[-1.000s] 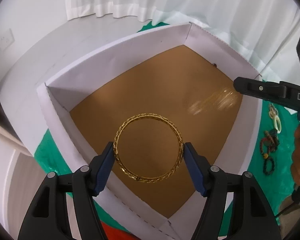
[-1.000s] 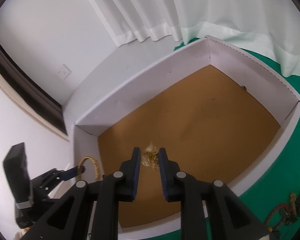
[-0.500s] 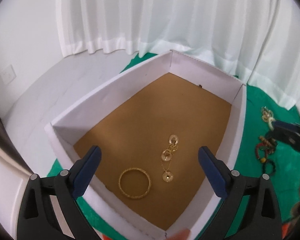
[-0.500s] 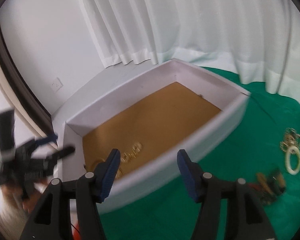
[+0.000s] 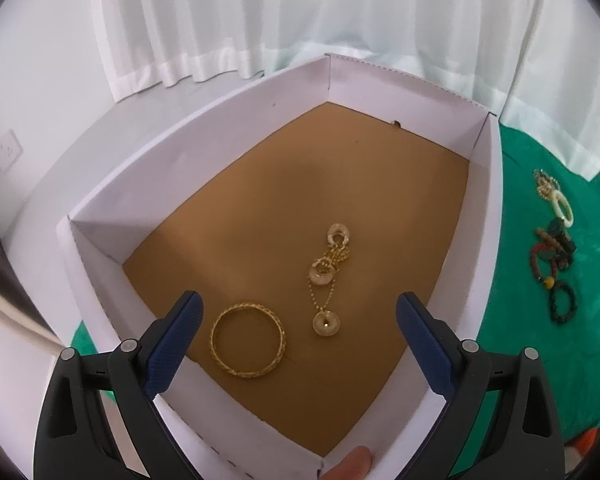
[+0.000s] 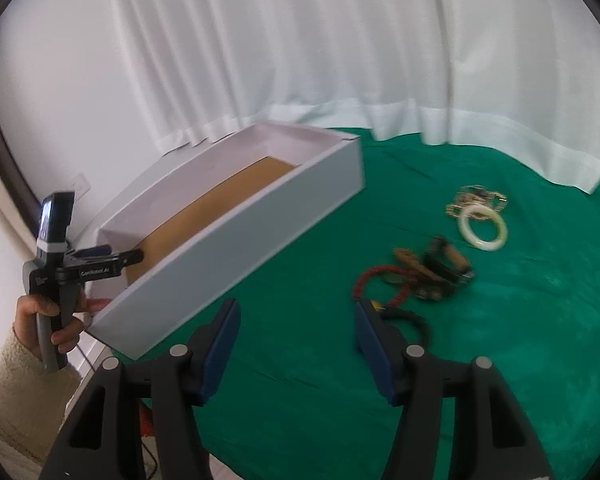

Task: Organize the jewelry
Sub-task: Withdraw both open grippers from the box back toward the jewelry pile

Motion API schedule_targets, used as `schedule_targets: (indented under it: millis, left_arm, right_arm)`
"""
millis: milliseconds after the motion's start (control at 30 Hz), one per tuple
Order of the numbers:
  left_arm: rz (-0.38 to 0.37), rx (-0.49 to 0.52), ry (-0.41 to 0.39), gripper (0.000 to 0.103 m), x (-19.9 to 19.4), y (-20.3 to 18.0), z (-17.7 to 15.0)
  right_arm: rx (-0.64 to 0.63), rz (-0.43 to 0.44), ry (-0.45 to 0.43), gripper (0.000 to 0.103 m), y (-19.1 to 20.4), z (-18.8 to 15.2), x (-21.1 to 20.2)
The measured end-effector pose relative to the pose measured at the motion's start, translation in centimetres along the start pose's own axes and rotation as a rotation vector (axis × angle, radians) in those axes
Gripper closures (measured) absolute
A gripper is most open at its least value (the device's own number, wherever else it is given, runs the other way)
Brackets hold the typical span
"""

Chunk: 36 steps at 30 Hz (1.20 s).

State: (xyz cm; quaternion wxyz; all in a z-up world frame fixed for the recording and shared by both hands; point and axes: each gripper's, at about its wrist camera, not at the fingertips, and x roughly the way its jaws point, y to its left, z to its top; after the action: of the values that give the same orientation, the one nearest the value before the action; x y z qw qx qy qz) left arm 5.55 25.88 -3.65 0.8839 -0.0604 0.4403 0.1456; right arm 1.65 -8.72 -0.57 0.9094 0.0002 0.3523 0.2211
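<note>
Hovering my left gripper [image 5: 296, 340] over the white-walled cardboard box with the brown floor [image 5: 204, 160], I have its blue pads spread wide with nothing between them; those jaws have just been opening. The gold filigree bangle [image 5: 249, 340] lies flat on the box floor below, near the closest corner, and the gold chain with three round discs [image 5: 327, 276] lies just beside it, apart from it. I judge both sit there because the box is where the sorted pieces belong.

My right gripper [image 6: 296, 344] points out over the green cloth [image 6: 500, 340], its jaws parted, just opened too, and empty. It faces the loose pile awaiting sorting: a red beaded bracelet [image 6: 374, 276] tangled with dark pieces, a black bracelet [image 6: 408, 318] just past my right pad, and farther off a cream ring bangle [image 6: 483, 230] touching a small gold cluster [image 6: 476, 198].

The green cloth covers the table; the box rests on its left part. White curtains [image 6: 340, 60] hang behind, beside a plain white wall with a socket.
</note>
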Motion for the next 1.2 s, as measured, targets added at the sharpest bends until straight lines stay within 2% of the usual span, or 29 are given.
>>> schedule_targets:
  millis: [100,267,833,1033,1100,1200]
  left_arm:
    - [0.005,-0.007,-0.005,0.006,-0.2,0.0,-0.1]
    - [0.002,0.037,-0.004,0.006,-0.6,-1.0,-0.5]
    - [-0.062,0.086,0.002,0.006,-3.3,-5.2,-3.1]
    - [-0.076,0.053,-0.015,0.005,-3.8,-4.8,-3.3]
    - [-0.058,0.030,-0.026,0.005,-4.2,-4.2,-3.1]
    - [-0.046,-0.012,-0.075,0.005,-5.8,-3.4,-2.5]
  right_arm:
    - [0.001,-0.047,-0.012,0.042,-0.8,-0.7,-0.8]
    - [0.013,-0.094,-0.011,0.042,-1.6,-1.8,-0.9]
    - [0.029,-0.157,0.002,0.042,-2.6,-4.8,-1.8]
    - [0.047,-0.151,0.017,0.042,-2.8,-5.5,-1.4]
    - [0.062,-0.153,0.030,0.042,-3.2,-5.8,-1.3]
    - [0.083,-0.182,0.045,0.042,-4.3,-6.6,-1.6]
